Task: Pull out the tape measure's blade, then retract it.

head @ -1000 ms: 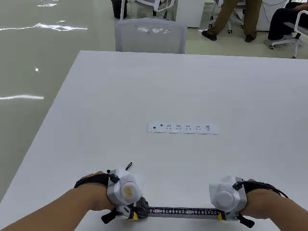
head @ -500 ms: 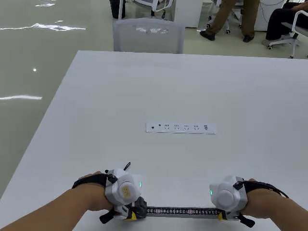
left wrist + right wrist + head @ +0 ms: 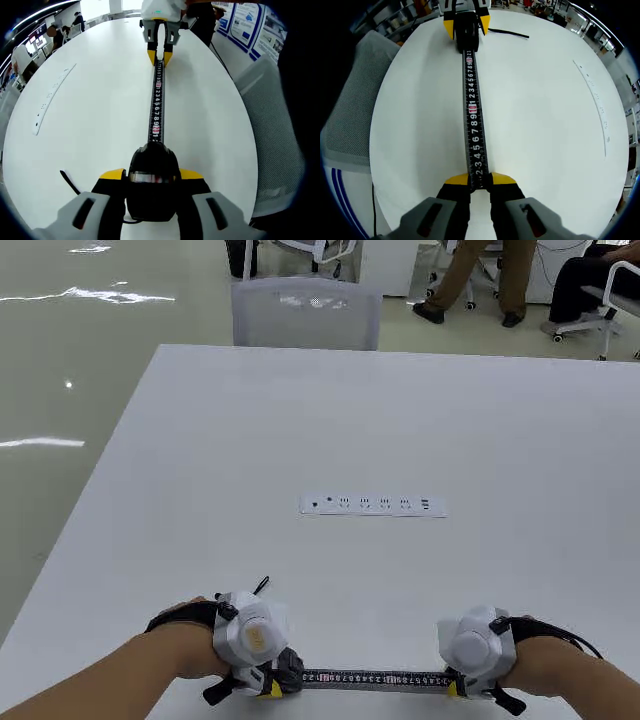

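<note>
Finding 1: the left hand-held gripper (image 3: 152, 175) is clamping the black body of the tape measure (image 3: 152, 192). Its yellow-tipped jaws are standing part-way apart, as wide as the case, at the bottom centre of the left gripper view.

Finding 2: the right hand-held gripper (image 3: 480, 179) is pinching the free end of the blade (image 3: 472, 115). Its jaws are sitting closed in on the tip, at the lower centre of the right gripper view.

Finding 3: the blade is running drawn out in a straight line between the two grippers, printed face up. Whether it is touching the white worktop (image 3: 380, 420) or sitting just above it cannot be told.

Finding 4: in the head view the tape is lying along the bottom edge of the frame, with the case left of centre and the blade tip right of centre.

Surroundings: a thin black cord (image 3: 70, 181) is lying on the worktop just beside the case. A white power strip (image 3: 372, 505) is lying flat at the centre of the head view, well apart from the tape. A grey mesh chair (image 3: 305, 312) is standing at the worktop's far edge, top centre.
</note>
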Demonstrator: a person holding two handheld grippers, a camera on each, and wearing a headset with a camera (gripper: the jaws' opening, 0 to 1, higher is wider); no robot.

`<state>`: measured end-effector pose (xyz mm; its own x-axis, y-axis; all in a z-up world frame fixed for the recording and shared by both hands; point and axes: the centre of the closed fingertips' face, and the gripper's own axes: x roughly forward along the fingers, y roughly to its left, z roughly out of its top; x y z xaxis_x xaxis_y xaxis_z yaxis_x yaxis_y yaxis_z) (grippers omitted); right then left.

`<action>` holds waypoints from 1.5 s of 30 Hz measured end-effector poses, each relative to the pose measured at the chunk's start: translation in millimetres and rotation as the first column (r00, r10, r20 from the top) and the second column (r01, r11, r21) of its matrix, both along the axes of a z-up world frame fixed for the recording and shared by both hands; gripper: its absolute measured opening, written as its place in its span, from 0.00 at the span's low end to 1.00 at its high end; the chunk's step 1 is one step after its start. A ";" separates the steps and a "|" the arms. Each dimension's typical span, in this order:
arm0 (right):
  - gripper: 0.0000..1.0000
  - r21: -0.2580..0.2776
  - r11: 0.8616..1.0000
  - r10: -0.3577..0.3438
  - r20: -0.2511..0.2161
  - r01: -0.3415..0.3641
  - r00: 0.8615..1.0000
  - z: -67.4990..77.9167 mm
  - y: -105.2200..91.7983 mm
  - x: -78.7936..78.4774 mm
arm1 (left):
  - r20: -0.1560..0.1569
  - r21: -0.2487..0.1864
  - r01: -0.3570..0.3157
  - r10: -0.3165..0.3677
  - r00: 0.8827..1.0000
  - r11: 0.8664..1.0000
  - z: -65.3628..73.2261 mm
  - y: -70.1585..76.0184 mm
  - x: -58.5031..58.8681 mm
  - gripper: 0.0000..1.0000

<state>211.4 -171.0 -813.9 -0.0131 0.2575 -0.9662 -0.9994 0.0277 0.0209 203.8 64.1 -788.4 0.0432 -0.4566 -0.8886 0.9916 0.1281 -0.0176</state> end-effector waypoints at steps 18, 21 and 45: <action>0.31 0.079 0.995 -0.058 0.062 0.053 0.996 15.9 -2.3 3.2 | 0.020 -0.062 -0.005 0.006 1.000 0.998 1.7 -1.5 1.8 0.37; 0.35 0.082 0.995 -0.059 0.077 0.052 0.995 18.2 -2.4 2.5 | 0.012 -0.141 -0.088 0.090 0.996 0.986 5.3 -2.1 4.6 0.53; 0.85 0.321 0.856 -0.445 0.060 0.405 0.894 39.2 -29.3 -27.3 | 0.003 -0.419 -0.482 0.532 0.847 0.770 30.8 85.7 -36.2 0.99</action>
<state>184.1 -200.2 -774.8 0.2801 0.4803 -0.8312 -0.8858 0.4629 -0.0310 167.7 149.9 -757.7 0.4565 -0.6423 -0.6157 0.7822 0.6195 -0.0663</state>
